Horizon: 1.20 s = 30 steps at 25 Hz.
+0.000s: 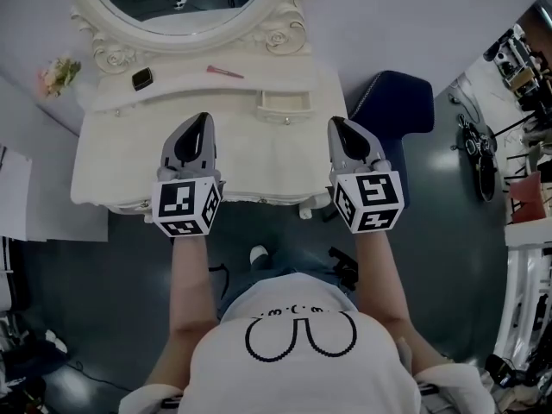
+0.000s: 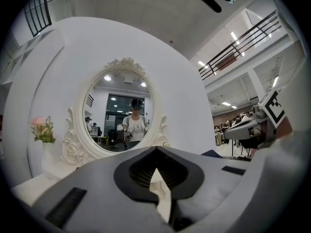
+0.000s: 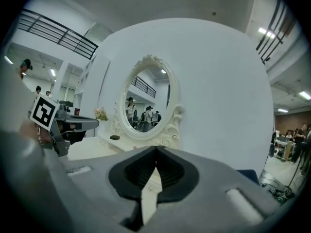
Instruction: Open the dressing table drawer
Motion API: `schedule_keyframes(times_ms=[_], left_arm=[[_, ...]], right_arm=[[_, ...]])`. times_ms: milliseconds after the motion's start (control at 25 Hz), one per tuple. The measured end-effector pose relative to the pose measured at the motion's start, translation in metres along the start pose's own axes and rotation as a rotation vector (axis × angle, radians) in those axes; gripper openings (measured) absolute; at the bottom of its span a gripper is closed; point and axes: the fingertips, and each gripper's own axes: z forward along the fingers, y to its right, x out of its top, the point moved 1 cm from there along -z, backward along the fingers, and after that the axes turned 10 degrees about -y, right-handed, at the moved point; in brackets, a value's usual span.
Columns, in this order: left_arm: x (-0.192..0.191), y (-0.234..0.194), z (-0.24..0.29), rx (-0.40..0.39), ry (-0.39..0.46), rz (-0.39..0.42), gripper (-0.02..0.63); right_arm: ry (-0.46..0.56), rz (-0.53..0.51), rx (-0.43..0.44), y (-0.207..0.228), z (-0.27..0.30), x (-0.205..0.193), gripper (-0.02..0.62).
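The white dressing table (image 1: 129, 166) stands in front of me, with an oval mirror (image 1: 181, 3) at its back. A small drawer (image 1: 284, 102) with a round knob sits in the raised shelf and stands slightly proud of it. My left gripper (image 1: 202, 119) hovers over the tabletop left of that drawer, jaws shut and empty. My right gripper (image 1: 336, 124) hovers at the table's right end, just right of the drawer, also shut on nothing. In the left gripper view the left gripper (image 2: 156, 149) points level at the mirror (image 2: 121, 115). In the right gripper view the right gripper (image 3: 156, 149) faces the mirror (image 3: 146, 103) too.
A small black object (image 1: 142, 79) and a pink pen (image 1: 224, 72) lie on the shelf. Pink flowers (image 1: 57, 74) stand at the far left. A dark blue chair (image 1: 397, 102) is beside the table's right end. Equipment racks (image 1: 522, 188) line the right side.
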Motion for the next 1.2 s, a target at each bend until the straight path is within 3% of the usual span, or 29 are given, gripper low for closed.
schedule_keyframes(times_ms=[480,1200], left_arm=[[0.059,0.035,-0.023,0.052,0.081,0.057,-0.002],[0.075,0.078,-0.044,0.062,0.111,0.108,-0.002]], right_arm=[[0.163,-0.092,-0.01,0.021,-0.057,0.056,-0.005],[0.2,-0.101,-0.038,0.037,-0.103,0.048,-0.005]])
